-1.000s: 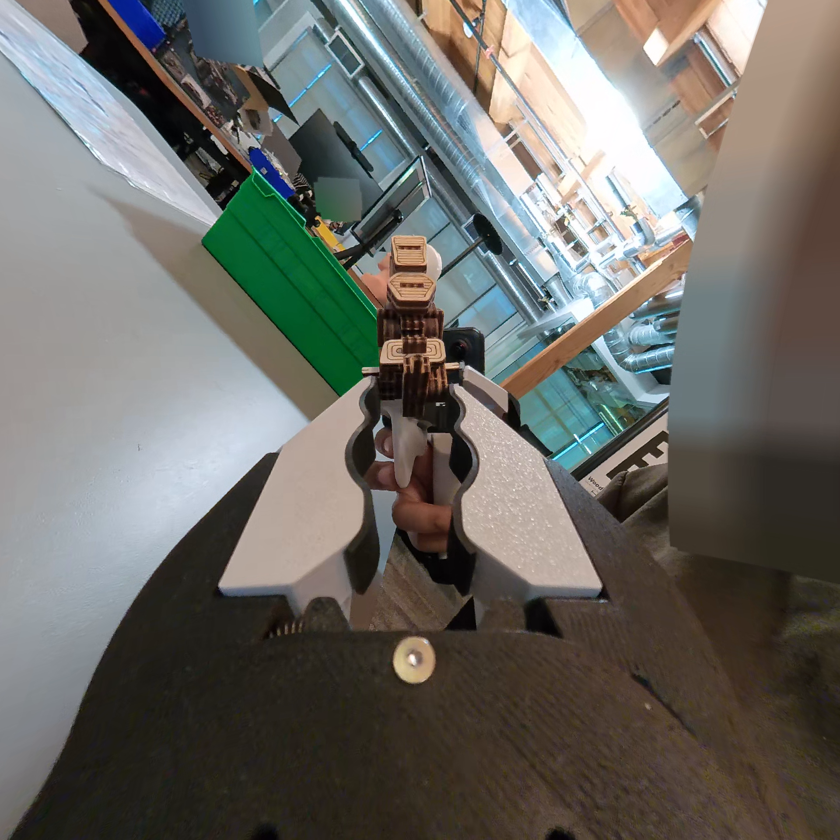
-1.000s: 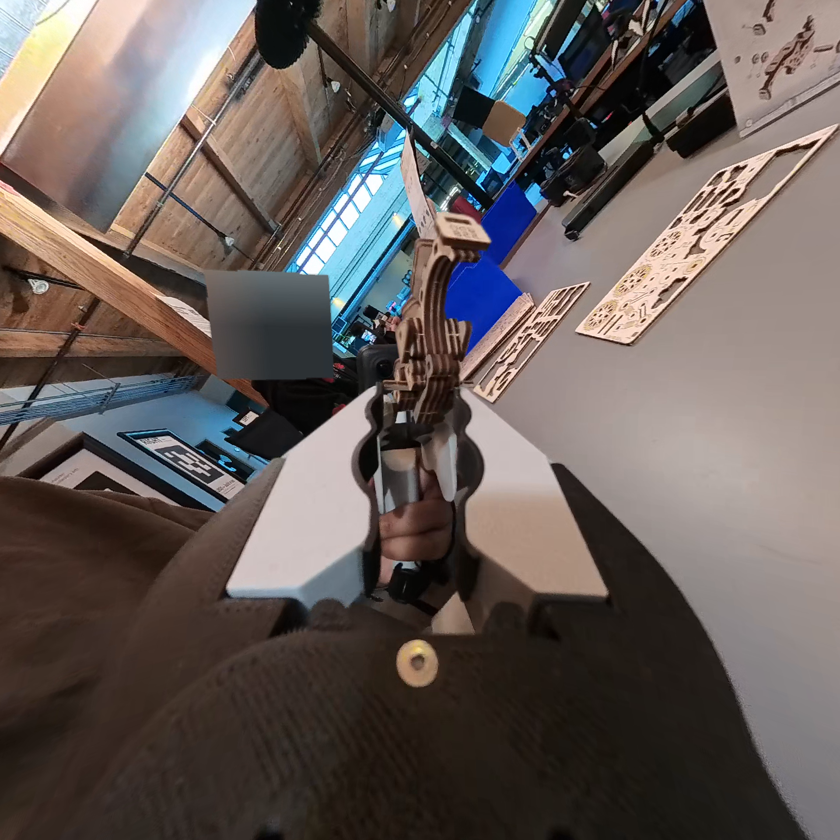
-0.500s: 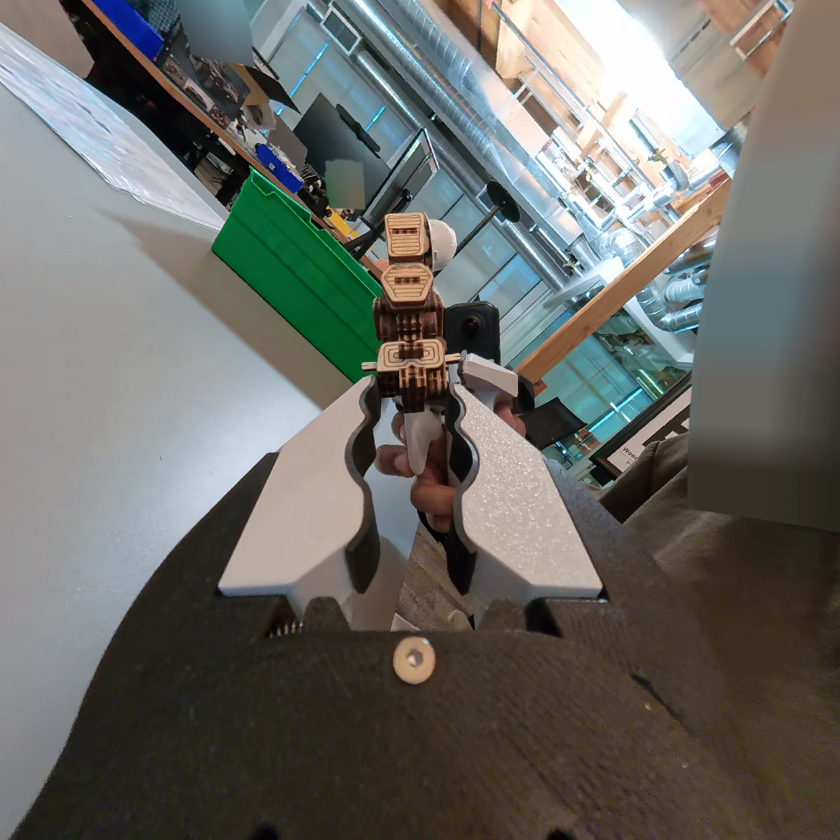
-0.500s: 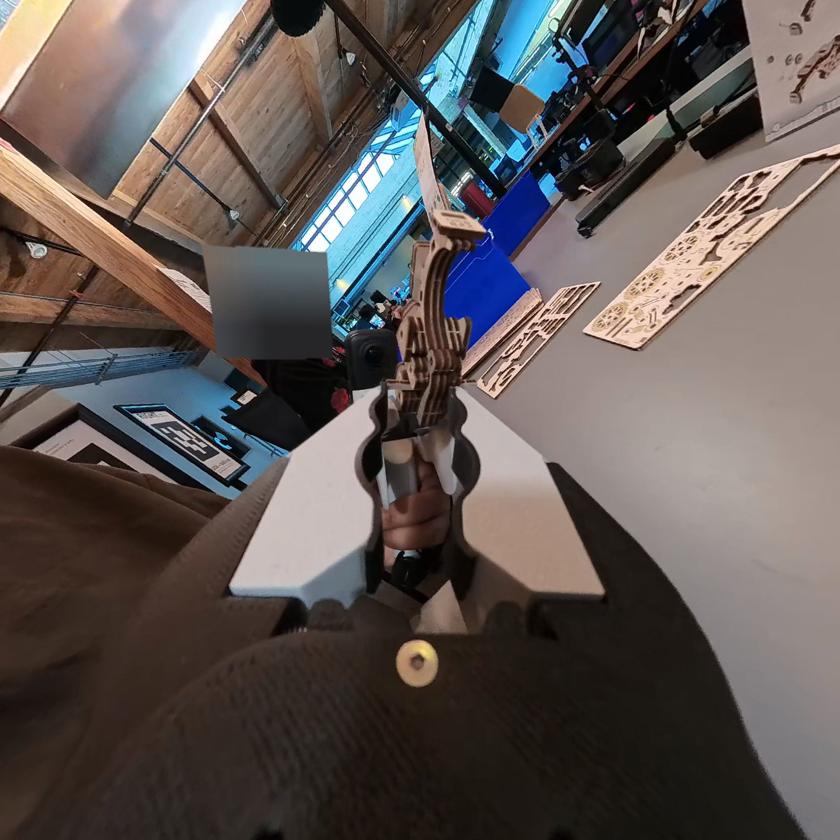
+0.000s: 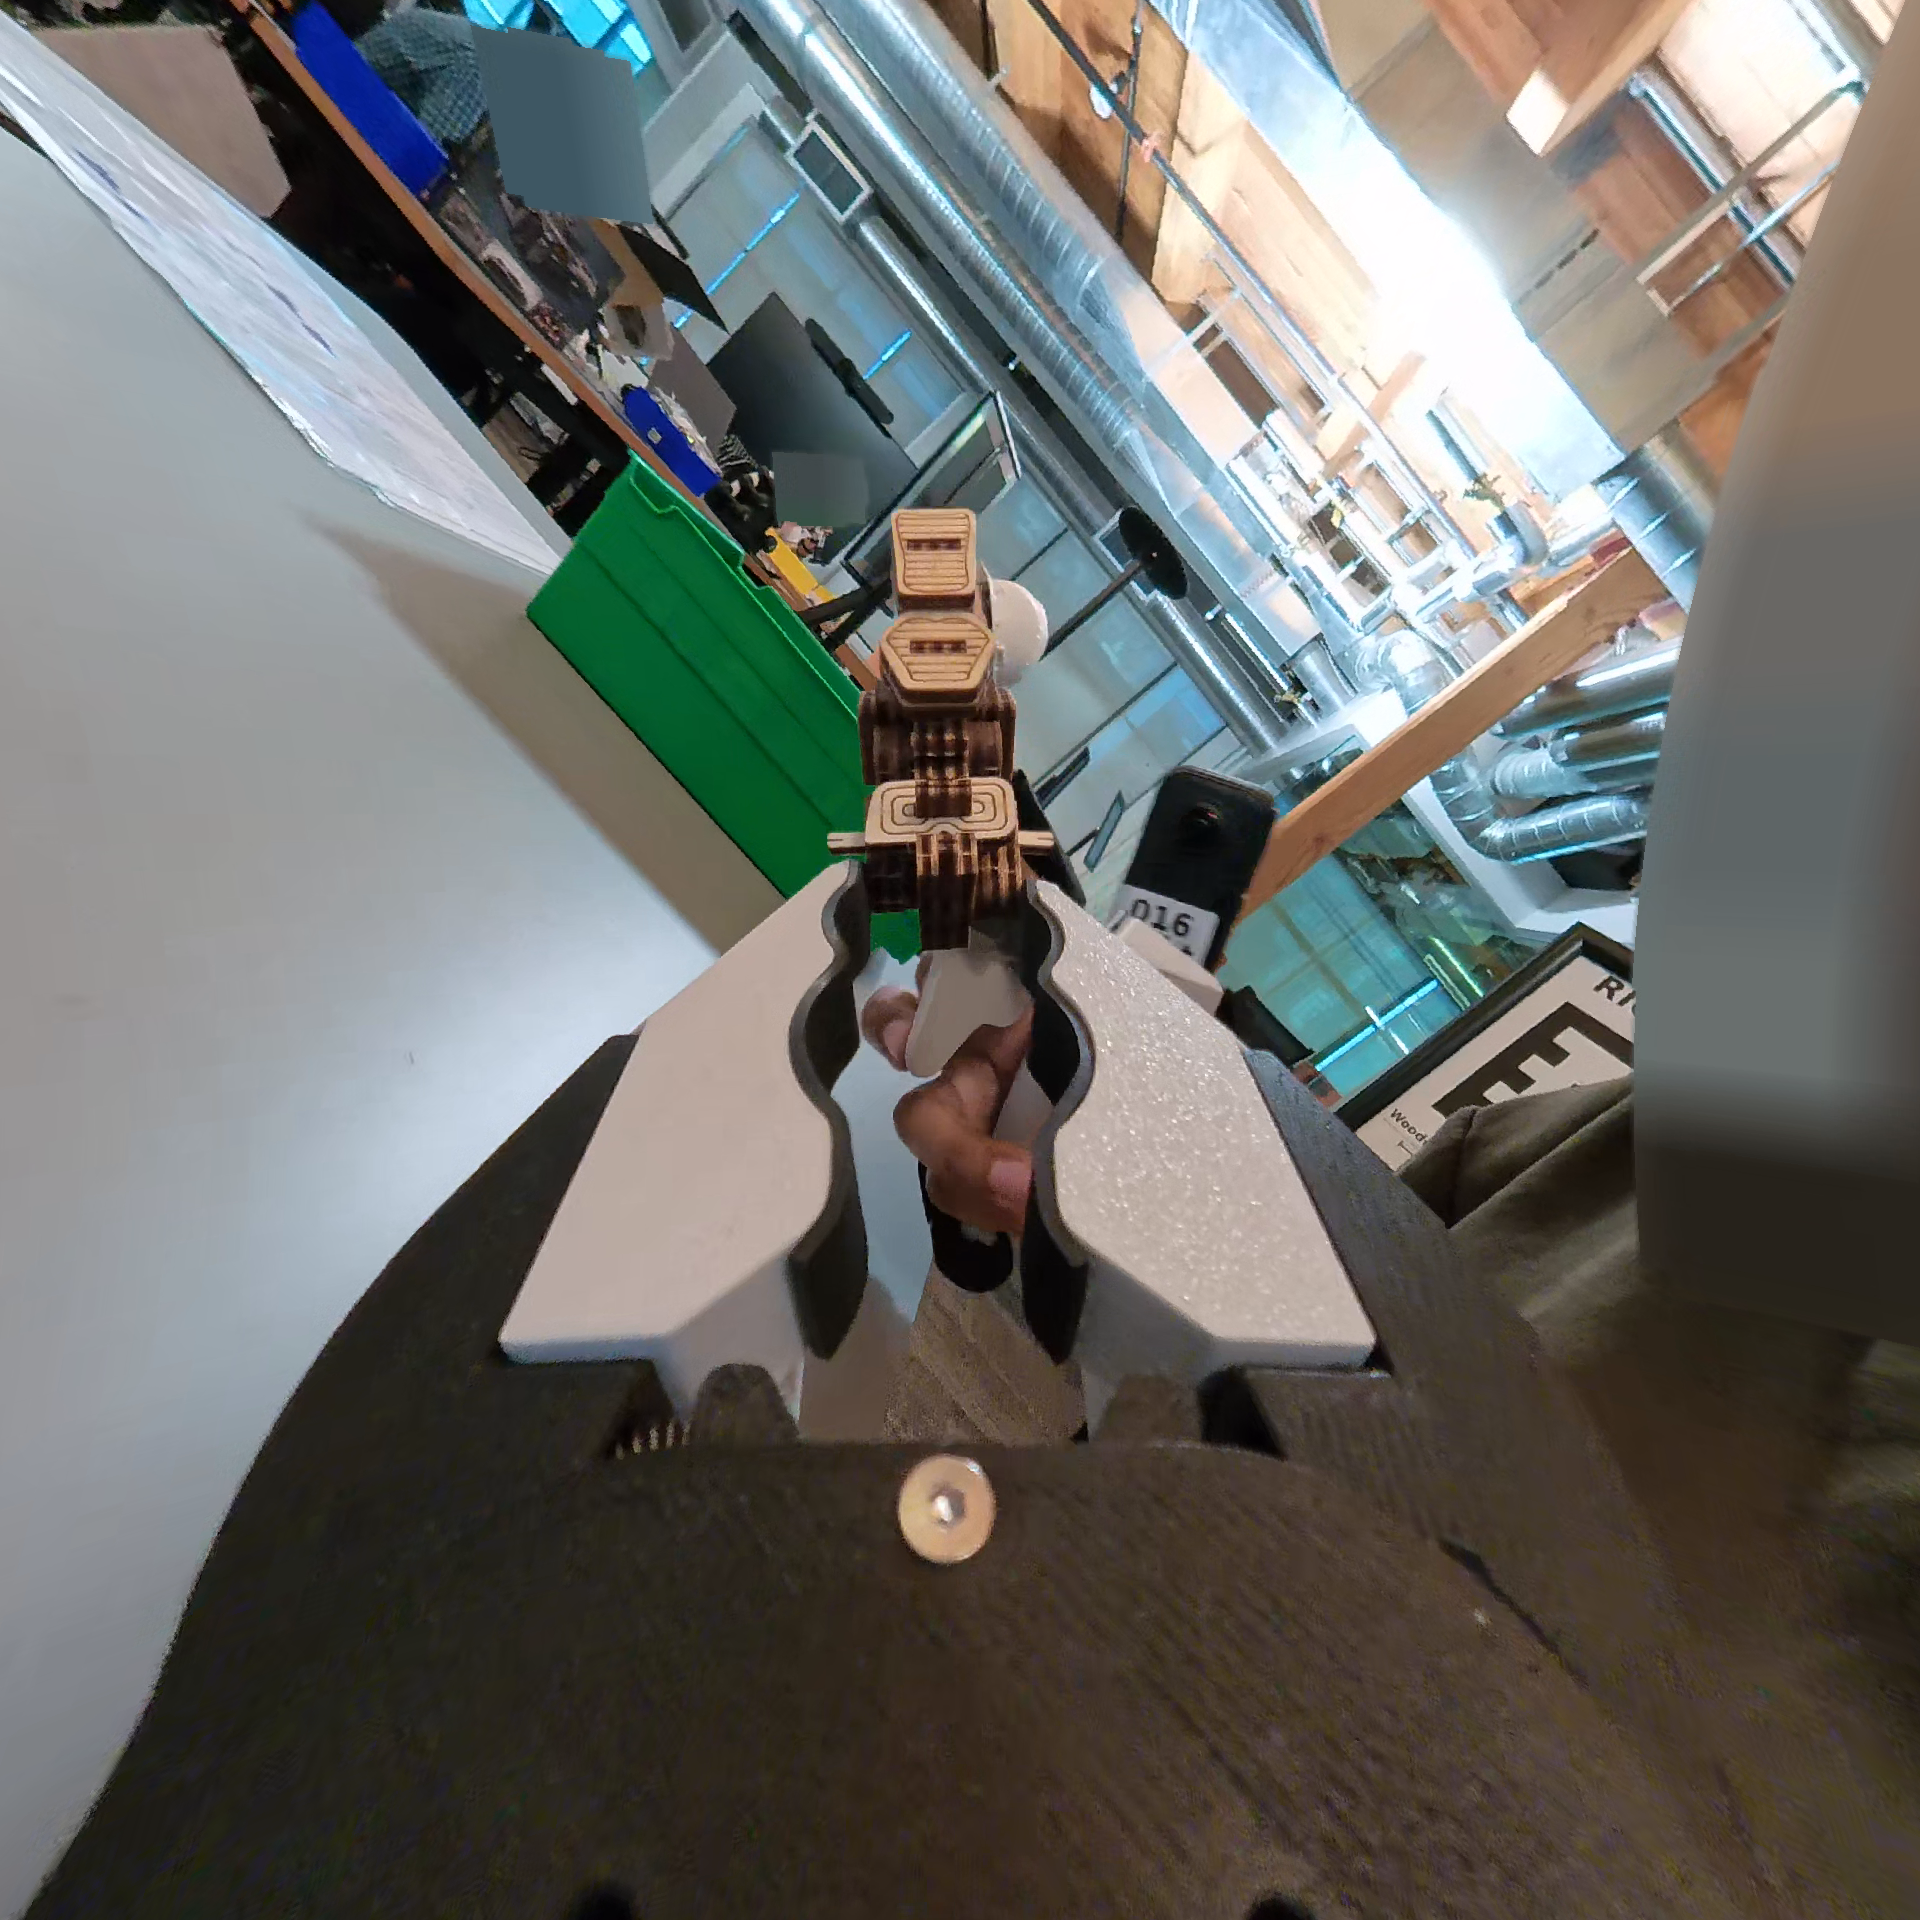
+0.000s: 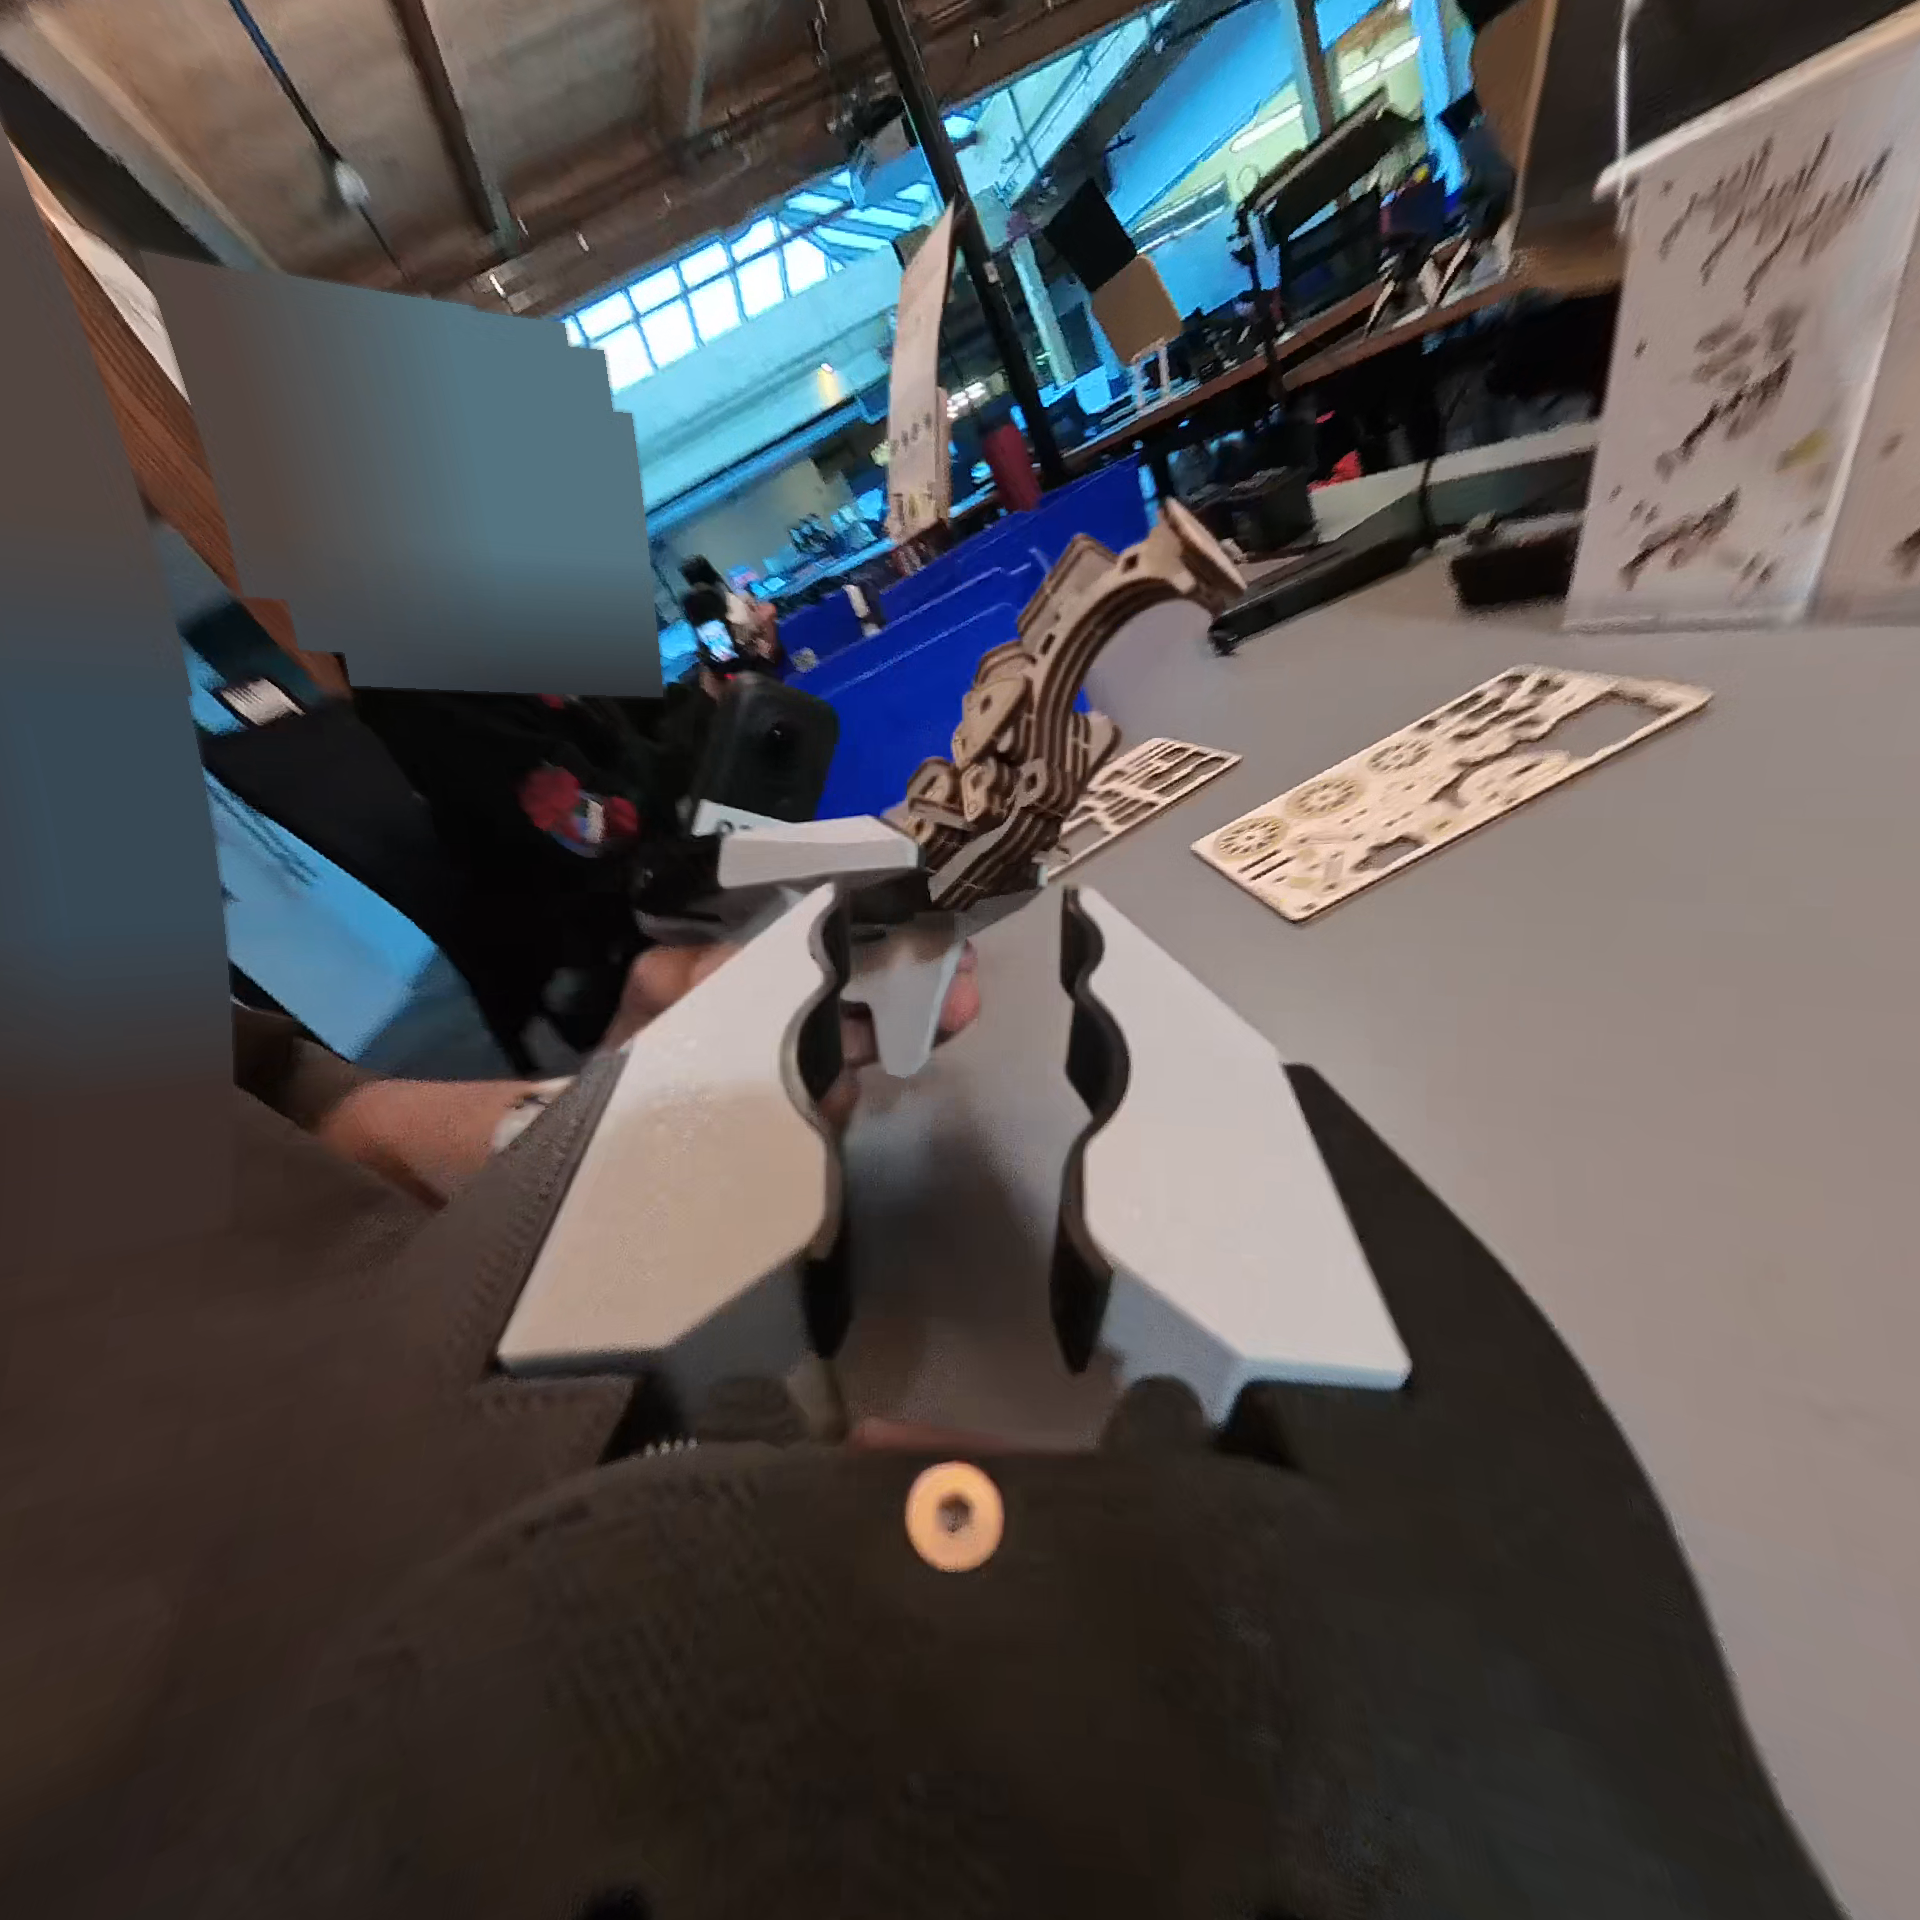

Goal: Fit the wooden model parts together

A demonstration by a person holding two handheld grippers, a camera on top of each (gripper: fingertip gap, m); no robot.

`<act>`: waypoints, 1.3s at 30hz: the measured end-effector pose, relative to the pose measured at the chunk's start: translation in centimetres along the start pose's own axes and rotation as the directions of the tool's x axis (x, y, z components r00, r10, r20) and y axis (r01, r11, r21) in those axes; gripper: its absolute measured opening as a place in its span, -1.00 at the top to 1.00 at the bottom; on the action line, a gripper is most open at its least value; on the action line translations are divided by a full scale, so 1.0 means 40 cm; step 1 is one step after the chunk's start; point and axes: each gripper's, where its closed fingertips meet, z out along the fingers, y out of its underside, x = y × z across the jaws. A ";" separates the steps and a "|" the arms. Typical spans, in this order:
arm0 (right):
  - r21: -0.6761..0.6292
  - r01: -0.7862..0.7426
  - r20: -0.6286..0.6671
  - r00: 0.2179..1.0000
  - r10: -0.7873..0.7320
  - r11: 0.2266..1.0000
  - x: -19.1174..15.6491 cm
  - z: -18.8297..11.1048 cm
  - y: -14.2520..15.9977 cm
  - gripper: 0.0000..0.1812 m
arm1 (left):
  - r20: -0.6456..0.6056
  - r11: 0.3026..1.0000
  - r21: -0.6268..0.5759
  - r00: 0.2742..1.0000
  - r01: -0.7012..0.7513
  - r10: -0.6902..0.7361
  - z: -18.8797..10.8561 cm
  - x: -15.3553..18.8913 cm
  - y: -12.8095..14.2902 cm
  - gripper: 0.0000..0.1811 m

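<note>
Left wrist view: a pale table [image 5: 260, 883] fills the left side, with a green bin [image 5: 686, 675] at its far edge. At centre, the left claw [image 5: 940, 904] pinches the base of the wooden model [image 5: 940, 769], which rises from between its tips, off the table. Right wrist view: the left claw [image 6: 894, 873] grips the wooden model [image 6: 1029, 758] from the left. The right claw [image 6: 948, 914] sits just below the model with its fingers spread and holding nothing. Farther right, flat wooden part sheets [image 6: 1455, 779] lie on the grey table [image 6: 1558, 1091].
</note>
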 end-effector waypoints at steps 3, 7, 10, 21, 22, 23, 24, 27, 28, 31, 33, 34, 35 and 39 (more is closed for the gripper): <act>-0.016 0.226 -0.077 0.971 -0.227 0.974 0.001 -0.003 -0.004 0.61 | 0.074 1.000 -0.007 0.997 -0.027 0.028 -0.003 -0.022 -0.001 0.71; -0.025 0.446 -0.152 0.883 -0.445 0.895 -0.009 -0.006 -0.010 0.72 | 0.226 0.990 -0.053 0.964 -0.133 0.142 -0.009 -0.063 0.005 0.71; -0.043 0.466 -0.160 0.870 -0.466 0.884 -0.014 -0.002 -0.001 0.76 | 0.358 0.952 -0.133 0.883 -0.275 0.305 -0.019 -0.094 0.005 0.71; -0.101 0.413 -0.169 0.889 -0.425 0.905 -0.001 0.007 0.027 0.81 | 0.415 0.464 -0.582 0.247 -0.667 0.876 -0.035 -0.141 0.017 0.70; -0.117 0.415 -0.163 0.888 -0.430 0.902 -0.004 0.011 0.036 0.81 | 0.406 0.442 -0.599 0.222 -0.668 0.886 -0.034 -0.142 0.021 0.70; -0.132 0.424 -0.159 0.883 -0.441 0.896 -0.007 0.015 0.045 0.81 | 0.395 0.418 -0.615 0.199 -0.669 0.897 -0.033 -0.143 0.025 0.70; -0.147 0.441 -0.161 0.873 -0.461 0.886 -0.010 0.018 0.052 0.81 | 0.380 0.395 -0.631 0.177 -0.668 0.908 -0.032 -0.143 0.030 0.70; -0.201 0.532 -0.180 0.805 -0.565 0.822 -0.012 0.024 0.065 0.85 | 0.345 0.344 -0.662 0.137 -0.666 0.929 -0.026 -0.139 0.045 0.70; -0.221 0.569 -0.185 0.773 -0.607 0.792 -0.011 0.024 0.068 0.86 | 0.338 0.339 -0.665 0.136 -0.666 0.931 -0.023 -0.136 0.051 0.70; -0.254 0.642 -0.194 0.698 -0.689 0.723 -0.008 0.020 0.069 0.87 | 0.327 0.333 -0.671 0.139 -0.662 0.935 -0.021 -0.136 0.062 0.70; -0.249 0.650 -0.201 0.691 -0.695 0.718 -0.007 0.017 0.064 0.88 | 0.324 0.333 -0.672 0.142 -0.661 0.935 -0.020 -0.137 0.064 0.70; -0.242 0.641 -0.209 0.699 -0.684 0.728 -0.004 0.015 0.059 0.88 | 0.324 0.335 -0.673 0.144 -0.659 0.935 -0.021 -0.139 0.064 0.70; -0.230 0.619 -0.224 0.717 -0.660 0.751 0.002 0.011 0.052 0.88 | 0.325 0.336 -0.675 0.143 -0.657 0.935 -0.023 -0.141 0.063 0.70; -0.115 0.371 -0.315 0.866 -0.388 0.922 0.064 -0.020 0.005 0.81 | 0.320 0.292 -0.694 0.081 -0.658 0.944 -0.030 -0.145 0.050 0.70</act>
